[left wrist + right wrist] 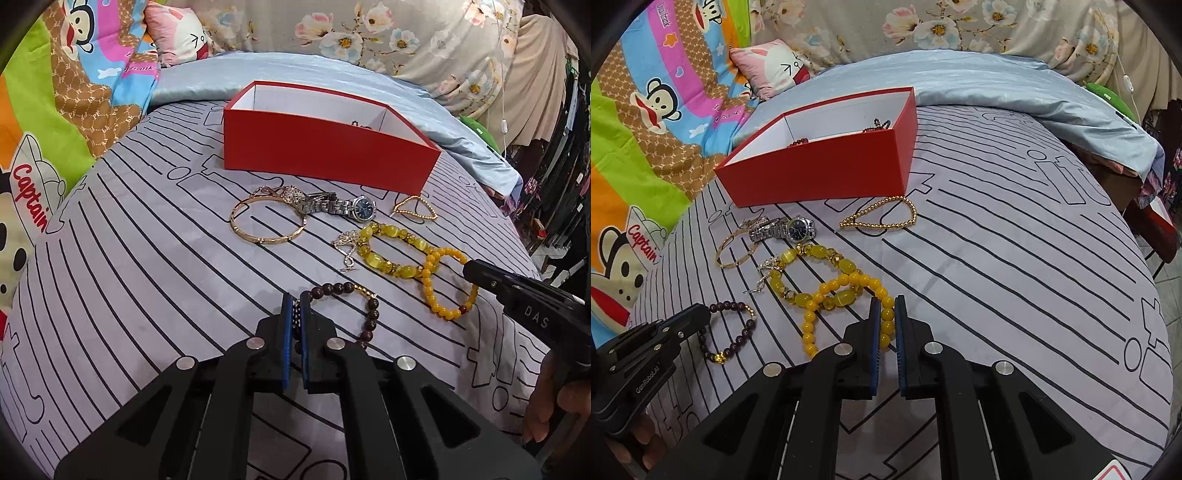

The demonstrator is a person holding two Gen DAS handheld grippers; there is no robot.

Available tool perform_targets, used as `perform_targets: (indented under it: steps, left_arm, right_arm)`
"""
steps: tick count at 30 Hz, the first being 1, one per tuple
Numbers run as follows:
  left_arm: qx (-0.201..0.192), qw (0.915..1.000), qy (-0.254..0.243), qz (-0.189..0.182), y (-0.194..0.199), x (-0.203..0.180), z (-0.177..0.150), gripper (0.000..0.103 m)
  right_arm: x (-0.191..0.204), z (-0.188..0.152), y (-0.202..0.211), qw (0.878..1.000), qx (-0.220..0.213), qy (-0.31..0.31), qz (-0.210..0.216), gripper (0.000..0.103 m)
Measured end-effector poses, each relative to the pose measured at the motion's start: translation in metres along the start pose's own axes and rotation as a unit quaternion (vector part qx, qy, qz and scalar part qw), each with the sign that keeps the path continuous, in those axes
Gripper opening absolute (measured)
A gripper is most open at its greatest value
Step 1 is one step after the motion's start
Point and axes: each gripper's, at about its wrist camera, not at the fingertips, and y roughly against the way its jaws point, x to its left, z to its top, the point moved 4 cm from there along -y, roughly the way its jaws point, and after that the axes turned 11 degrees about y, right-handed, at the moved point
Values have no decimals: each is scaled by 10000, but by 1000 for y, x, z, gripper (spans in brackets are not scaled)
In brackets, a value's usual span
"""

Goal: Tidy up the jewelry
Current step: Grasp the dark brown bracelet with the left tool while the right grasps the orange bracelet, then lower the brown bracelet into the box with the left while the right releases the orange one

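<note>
The left gripper [295, 301] is pointing down at the bed sheet [147, 295] with its jaws closed on the near side of the dark bead bracelet [364, 312]. The rest of that bracelet is lying on the sheet, looping away to the right of the blue pads [285, 332].

The right gripper [886, 304] is also pointing down, with its jaws drawn in on the orange bead bracelet [827, 291]. Several beads of this bracelet are sitting between the pads [874, 332], while the remainder is spreading to the left of the jaws across the sheet.

The large yellow bead bracelet [812, 273] is lying just beyond the right gripper and to its left, overlapping the orange bead bracelet. A small silver chain [347, 247] is touching its far-left edge.

Farther ahead of both grippers, a gold bangle [267, 221] and a silver wristwatch [351, 208] are resting side by side. A gold bead chain [882, 214] is lying ahead of the right gripper, just in front of the red box [820, 173].

The red box is standing open at the far side of the jewelry, well apart from both grippers. Dark beaded pieces [877, 125] are showing inside it against the white lining.

A hand [550, 398] is holding the right gripper at the right edge of the left wrist view.
</note>
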Motion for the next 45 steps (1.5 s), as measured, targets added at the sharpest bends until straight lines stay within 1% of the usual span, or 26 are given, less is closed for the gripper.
perform_targets:
  steps: [9,17,26,30,33,36,40,45]
  left_arm:
    - [-31,9997,115,-207,18,-7,5,3]
    - [-173,9994,70,-301,36,-15,15,3]
    - [-314,9988,44,-373,50,-20,36,3]
    - [-414,9985,-28,-352,52,-23,52,3]
    - [-544,9980,-96,-320,53,-27,70,3]
    - [-685,9972,-135,-283,51,-31,92,3]
    - [-873,9958,-210,-205,44,-38,124,3]
    - [-986,9946,-292,-106,27,-44,161,3]
  right_arm:
    - [2,3,17,9998,-167,65,34,8]
    - [4,12,35,9992,-382,93,82,8]
    - [1,29,48,9982,-572,114,119,8]
    - [0,45,53,9974,-680,137,206,8]
    - [-1,64,57,9962,-824,218,203,8]
    - [-2,90,57,9944,-992,320,199,8]
    - [-4,125,47,9925,-1142,348,255,8]
    - [-5,163,27,9917,-1182,345,376,8]
